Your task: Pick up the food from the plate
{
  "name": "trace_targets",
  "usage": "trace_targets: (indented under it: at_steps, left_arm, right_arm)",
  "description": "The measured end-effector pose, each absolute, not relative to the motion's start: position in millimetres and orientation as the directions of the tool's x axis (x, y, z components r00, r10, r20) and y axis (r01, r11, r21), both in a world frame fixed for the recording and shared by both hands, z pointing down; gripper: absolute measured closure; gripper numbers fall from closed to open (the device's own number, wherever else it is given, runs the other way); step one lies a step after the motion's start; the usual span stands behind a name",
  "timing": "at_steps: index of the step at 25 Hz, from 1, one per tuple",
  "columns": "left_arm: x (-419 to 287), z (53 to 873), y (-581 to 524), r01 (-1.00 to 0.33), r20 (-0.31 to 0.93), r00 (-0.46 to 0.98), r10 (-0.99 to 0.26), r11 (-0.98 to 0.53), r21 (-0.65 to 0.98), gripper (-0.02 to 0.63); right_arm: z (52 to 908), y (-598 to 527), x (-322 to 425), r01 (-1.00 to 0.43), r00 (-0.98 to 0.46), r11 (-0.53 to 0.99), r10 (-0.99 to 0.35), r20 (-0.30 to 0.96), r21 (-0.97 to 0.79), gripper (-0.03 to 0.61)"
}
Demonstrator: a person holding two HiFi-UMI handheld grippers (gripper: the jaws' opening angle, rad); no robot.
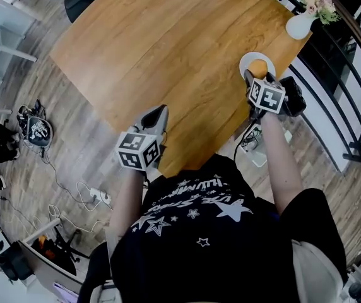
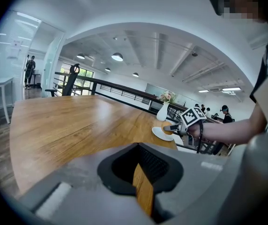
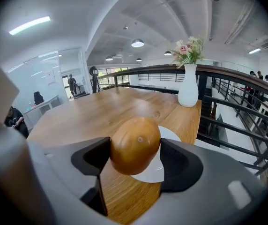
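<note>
**Head view with both gripper views.** The right gripper [image 1: 259,76] reaches in over the right-hand edge of the wooden table [image 1: 168,43]. Its jaws are clamped on either side of the food [image 3: 135,145], a smooth, rounded brown piece. The food is over the white plate [image 1: 248,60]; whether it touches the plate cannot be told. The plate lies close to the table's right edge. A white vase [image 1: 299,25] of flowers stands farther along the same edge, apart from the plate. A dark railing [image 1: 351,74] runs just beside the table on that side.

The left gripper [image 1: 157,113] is held at the near edge of the table, well apart from the plate. Its jaws are drawn together to a thin slit, with only the tabletop showing through. Open wood spreads from the plate leftward and away to the far edge. Past the left and near edges lies a plank floor [image 1: 73,125], with cables [image 1: 60,182] trailing across it near the left gripper's side
</note>
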State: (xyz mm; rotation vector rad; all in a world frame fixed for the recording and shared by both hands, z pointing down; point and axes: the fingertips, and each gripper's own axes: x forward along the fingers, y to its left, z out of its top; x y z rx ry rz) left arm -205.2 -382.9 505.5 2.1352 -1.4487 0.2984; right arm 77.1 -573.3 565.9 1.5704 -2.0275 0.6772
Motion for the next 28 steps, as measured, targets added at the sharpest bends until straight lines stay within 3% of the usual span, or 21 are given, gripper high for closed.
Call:
trace_targets:
  at_steps: [14, 28]
  left_arm:
    - [-223, 485, -354, -0.885, 0.387, 0.448, -0.806, -0.340, 0.317, 0.614]
    - [-236, 496, -298, -0.817, 0.389, 0.572, -0.722, -0.459, 0.349, 0.614]
  right_arm:
    - [470, -504, 26, -0.942, -0.321, 0.329, -0.826, 0.462, -0.068, 0.241]
    - [433, -395, -24, -0.935, -0.352, 0.343, -0.873, 0.338, -0.089, 0.242]
